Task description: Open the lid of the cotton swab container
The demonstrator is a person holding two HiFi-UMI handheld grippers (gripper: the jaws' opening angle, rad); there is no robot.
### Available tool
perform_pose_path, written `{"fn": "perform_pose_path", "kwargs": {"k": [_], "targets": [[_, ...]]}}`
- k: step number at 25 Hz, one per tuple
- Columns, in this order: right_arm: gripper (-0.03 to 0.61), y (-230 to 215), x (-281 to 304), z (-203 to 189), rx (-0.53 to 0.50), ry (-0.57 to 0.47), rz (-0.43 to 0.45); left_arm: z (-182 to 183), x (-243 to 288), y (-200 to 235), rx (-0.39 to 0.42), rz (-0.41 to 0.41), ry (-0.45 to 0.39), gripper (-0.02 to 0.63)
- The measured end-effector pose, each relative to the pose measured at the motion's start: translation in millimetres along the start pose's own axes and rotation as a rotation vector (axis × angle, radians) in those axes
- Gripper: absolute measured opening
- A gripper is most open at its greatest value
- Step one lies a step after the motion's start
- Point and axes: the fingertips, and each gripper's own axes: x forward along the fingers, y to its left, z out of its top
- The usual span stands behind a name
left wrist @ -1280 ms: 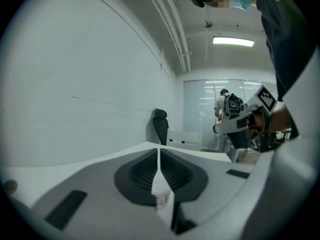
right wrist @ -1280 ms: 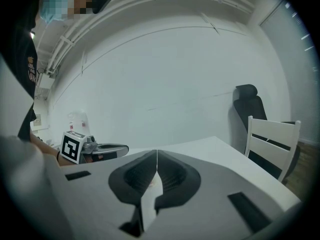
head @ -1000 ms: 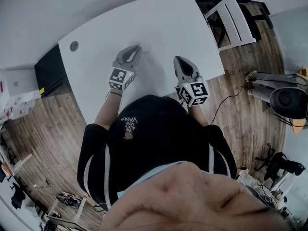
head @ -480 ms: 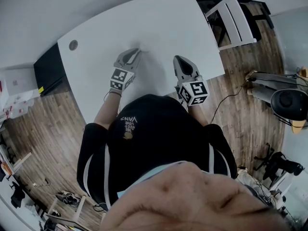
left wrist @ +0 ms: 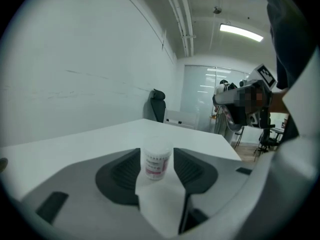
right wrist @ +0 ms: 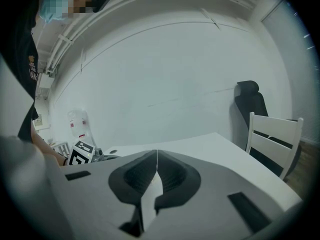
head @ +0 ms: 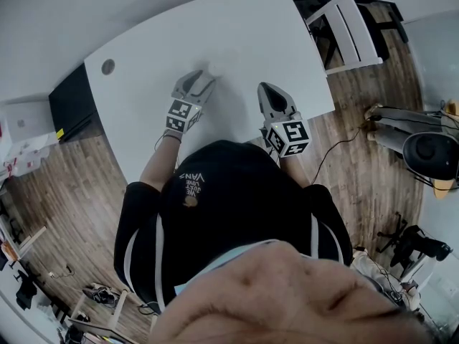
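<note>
The cotton swab container (left wrist: 156, 163) is a small clear tub with a white lid and a pink-printed label. It stands upright on the white table (head: 237, 34). My left gripper (left wrist: 156, 151) is low over the table with the tub between its fingertips. Its jaws have just been opening, and a thin gap shows on each side of the tub, so the pads do not press on it. In the head view the left gripper (head: 201, 79) hides the tub. My right gripper (head: 267, 92) hovers over the table's near right part, shut and empty, its pads (right wrist: 165, 176) meeting.
A white chair (head: 348, 31) stands at the table's right end and a black office chair (left wrist: 157, 104) at its far end. The tabletop has a round cable hole (head: 107, 67). A black cabinet (head: 72, 106) sits left of the table on the wooden floor.
The left gripper's jaws have opened, and it has sunk a little toward the table. The right gripper has not moved.
</note>
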Motion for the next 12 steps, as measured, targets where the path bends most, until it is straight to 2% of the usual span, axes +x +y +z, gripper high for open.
{"fn": "perform_pose_path", "kwargs": {"k": [6,12], "targets": [[0.013,-3,2,-2,0.007,0.006,-0.003,-9,12,0,-0.005,-0.015,0.042,0.256],[0.012,-2,3,-6,0.007,0.02,0.007,-19,26,-3,0.031,-0.026,0.09,0.278]]}}
